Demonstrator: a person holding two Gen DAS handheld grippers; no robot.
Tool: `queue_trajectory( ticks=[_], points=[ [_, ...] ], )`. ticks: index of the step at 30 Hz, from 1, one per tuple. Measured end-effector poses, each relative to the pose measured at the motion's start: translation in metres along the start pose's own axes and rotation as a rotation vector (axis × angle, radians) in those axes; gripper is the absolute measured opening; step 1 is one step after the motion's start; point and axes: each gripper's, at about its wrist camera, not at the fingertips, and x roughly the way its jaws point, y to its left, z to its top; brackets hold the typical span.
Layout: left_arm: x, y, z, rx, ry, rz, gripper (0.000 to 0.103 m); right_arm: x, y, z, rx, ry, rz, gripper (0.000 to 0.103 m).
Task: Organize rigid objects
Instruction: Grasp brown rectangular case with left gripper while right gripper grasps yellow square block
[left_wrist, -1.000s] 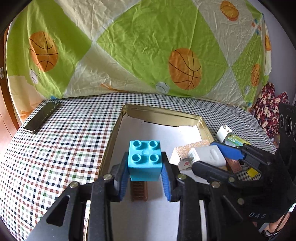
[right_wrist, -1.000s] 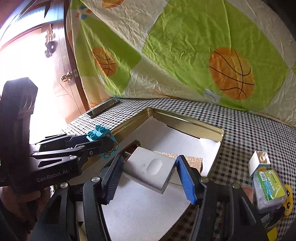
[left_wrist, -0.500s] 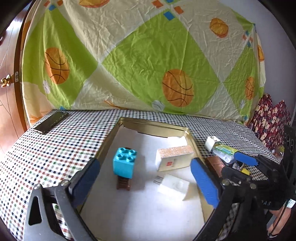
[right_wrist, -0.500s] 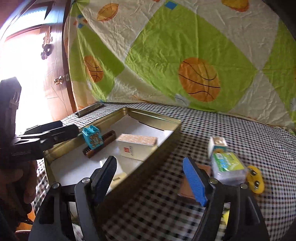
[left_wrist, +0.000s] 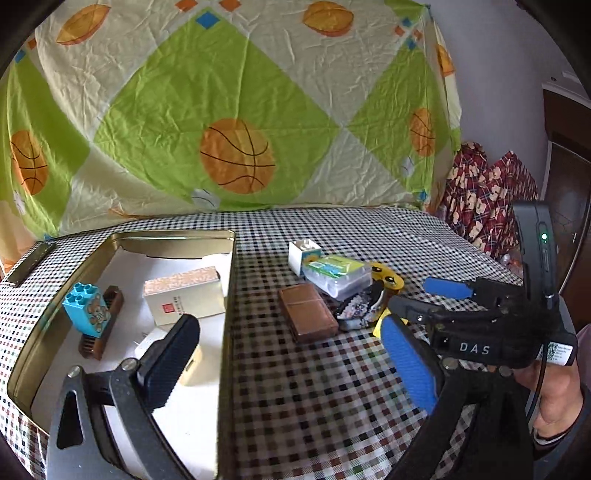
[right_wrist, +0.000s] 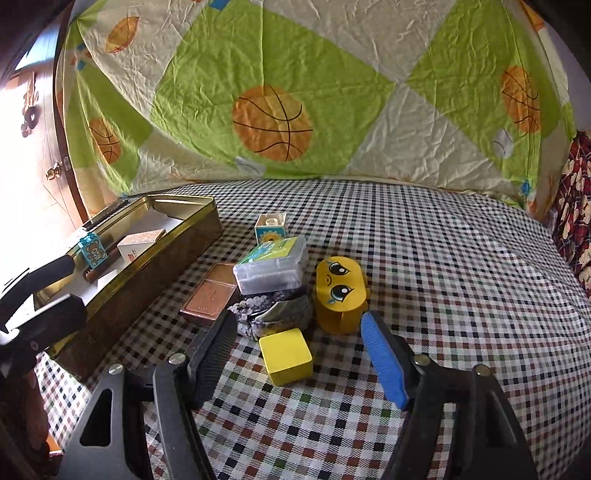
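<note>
A gold tin tray (left_wrist: 229, 295) (right_wrist: 177, 236) holds a blue toy brick (left_wrist: 86, 308) (right_wrist: 92, 251) standing on a brown comb (left_wrist: 105, 325), a tan box (left_wrist: 184, 293) and a white block partly hidden behind my left finger. To its right on the checked cloth lie a copper case (left_wrist: 308, 312) (right_wrist: 212, 293), a clear plastic box (right_wrist: 273, 267), a small white cube (right_wrist: 270, 227), a beaded pouch (right_wrist: 275, 315), a yellow face toy (right_wrist: 341, 291) and a yellow cube (right_wrist: 286, 356). My left gripper (left_wrist: 291, 363) is open and empty. My right gripper (right_wrist: 299, 363) is open around the yellow cube.
A dark flat bar (left_wrist: 31, 262) lies at the table's far left corner. A basketball-print sheet (left_wrist: 236, 158) hangs behind the table. A patterned red cloth (left_wrist: 487, 195) lies at the right. The right gripper also shows in the left wrist view (left_wrist: 424, 295).
Both grippers let go of the blue brick and the white block inside the tray, opened, and swung right toward the pile of loose objects on the cloth.
</note>
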Motion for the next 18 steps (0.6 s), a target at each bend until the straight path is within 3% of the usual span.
queue_trajectory(
  ticks=[5, 10, 12, 18],
  points=[
    [0.010, -0.013, -0.004, 0.028, 0.034, 0.007, 0.100, 0.022, 0.009, 0.000, -0.049, 0.115, 0.024, 0.068],
    [0.018, -0.018, -0.006, 0.038, 0.059, -0.002, 0.100, 0.036, 0.004, -0.002, -0.027, 0.187, 0.037, 0.041],
    [0.021, -0.019, -0.006, 0.041, 0.065, -0.008, 0.100, 0.036, 0.002, -0.003, -0.019, 0.187, 0.047, 0.032],
    [0.030, -0.026, -0.004, 0.053, 0.093, -0.034, 0.097, 0.019, 0.001, -0.004, -0.027, 0.111, 0.002, 0.032]
  ],
)
